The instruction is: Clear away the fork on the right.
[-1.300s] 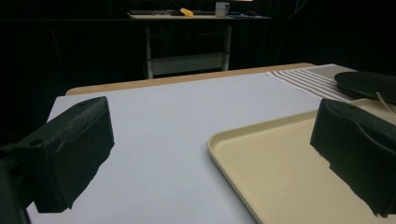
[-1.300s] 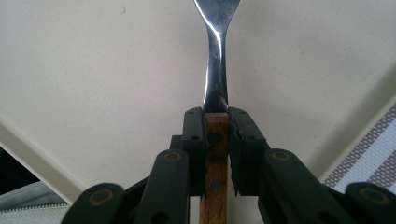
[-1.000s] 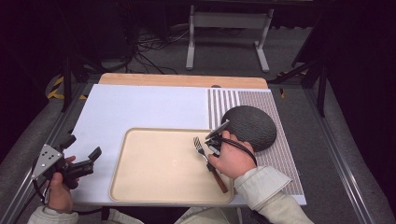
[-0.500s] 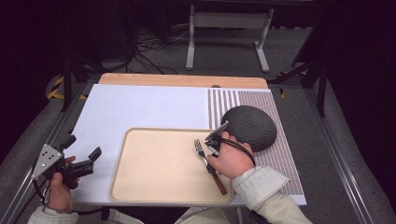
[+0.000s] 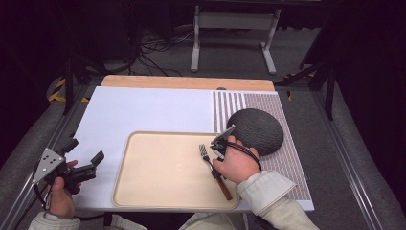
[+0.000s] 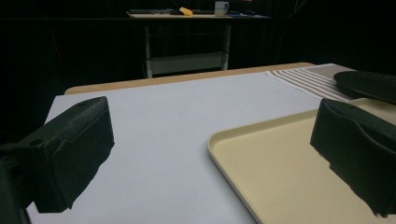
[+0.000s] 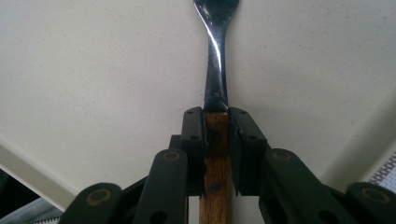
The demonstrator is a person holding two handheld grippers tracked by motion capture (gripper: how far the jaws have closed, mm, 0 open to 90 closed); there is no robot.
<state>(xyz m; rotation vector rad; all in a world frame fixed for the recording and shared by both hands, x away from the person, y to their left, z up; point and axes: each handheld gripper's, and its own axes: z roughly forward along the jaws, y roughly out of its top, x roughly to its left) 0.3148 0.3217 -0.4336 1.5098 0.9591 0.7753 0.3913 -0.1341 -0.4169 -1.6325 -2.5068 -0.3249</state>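
right gripper [image 7: 216, 154]: pinching the fork [image 7: 215, 88] by its wooden handle, right where wood meets metal. Pads look snug on both sides of the wood in the right gripper view, maybe a hair of gap on one side, can't really tell.

fork: in the high view it's on the tray [image 5: 158, 172], right half, tines [image 5: 203, 150] pointing away from the person & a bit left, brown handle end [image 5: 225, 189] sticking out under the right hand [image 5: 238, 163] toward the near edge. Whether it's lying flat on the tray or lifted a touch, can't say.

left gripper [image 5: 76, 163]: jaws spread wide, nothing btw them. Held in the left hand [image 5: 61, 196] off the tray's left side, over the near-left corner of the white mat [image 5: 143, 110]. Left gripper view looks across the mat w/ the tray corner [image 6: 261, 158] low and right of center.

tray: beige, rounded corners, sits on the white mat near the person.

dark plate [image 5: 256, 130]: round, textured, upside-down looking, just beyond the right hand on the striped placemat [image 5: 230, 108], right of the tray.

table [image 5: 186, 82]: wooden edge peeks out past the mat at the far side.
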